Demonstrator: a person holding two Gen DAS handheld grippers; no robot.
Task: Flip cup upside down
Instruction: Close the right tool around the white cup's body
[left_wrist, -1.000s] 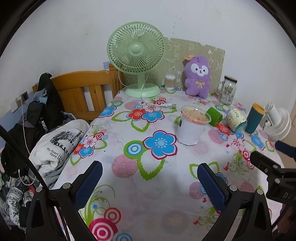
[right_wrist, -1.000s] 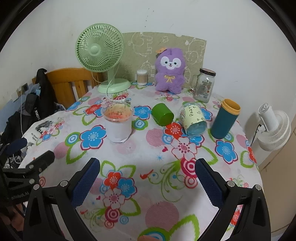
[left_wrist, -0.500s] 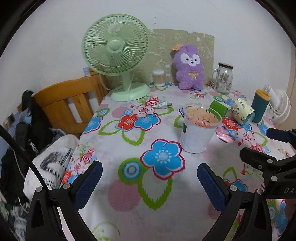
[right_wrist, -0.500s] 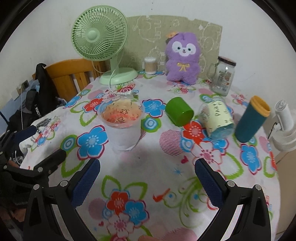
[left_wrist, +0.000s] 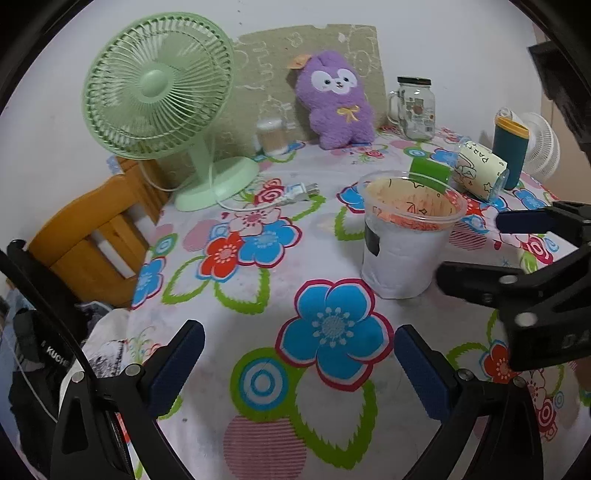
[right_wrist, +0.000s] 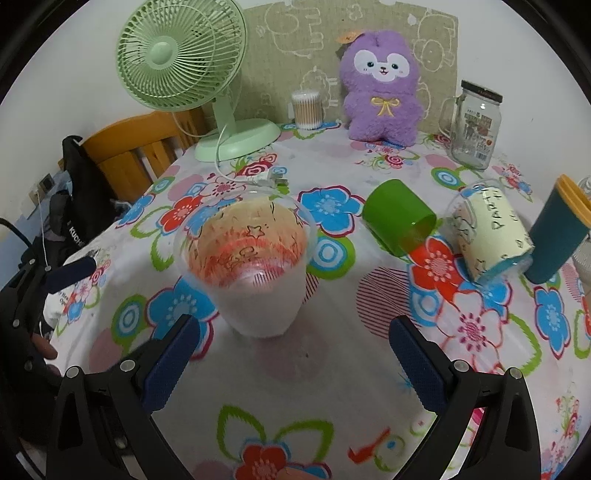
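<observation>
A clear plastic cup (right_wrist: 255, 273) with a white sleeve and orange print stands upright, mouth up, on the flowered tablecloth (right_wrist: 332, 387). It also shows in the left wrist view (left_wrist: 404, 240). My right gripper (right_wrist: 291, 358) is open and empty, just short of the cup, with the cup ahead and slightly left of centre. My left gripper (left_wrist: 299, 369) is open and empty, and the cup is ahead to its right. The right gripper also shows at the right edge of the left wrist view (left_wrist: 517, 251), close beside the cup.
A green cup (right_wrist: 399, 218) and a cream printed cup (right_wrist: 491, 232) lie on their sides right of the clear cup. A teal tumbler (right_wrist: 557, 236), glass jar (right_wrist: 476, 125), purple plush (right_wrist: 382, 85), cotton swab box (right_wrist: 306, 110) and green fan (right_wrist: 184, 55) stand behind. A wooden chair (left_wrist: 92, 240) is left.
Both grippers have moved forward and closer to the clear cup, which now looks much larger in both views. Both stay open. The cup has not moved.
</observation>
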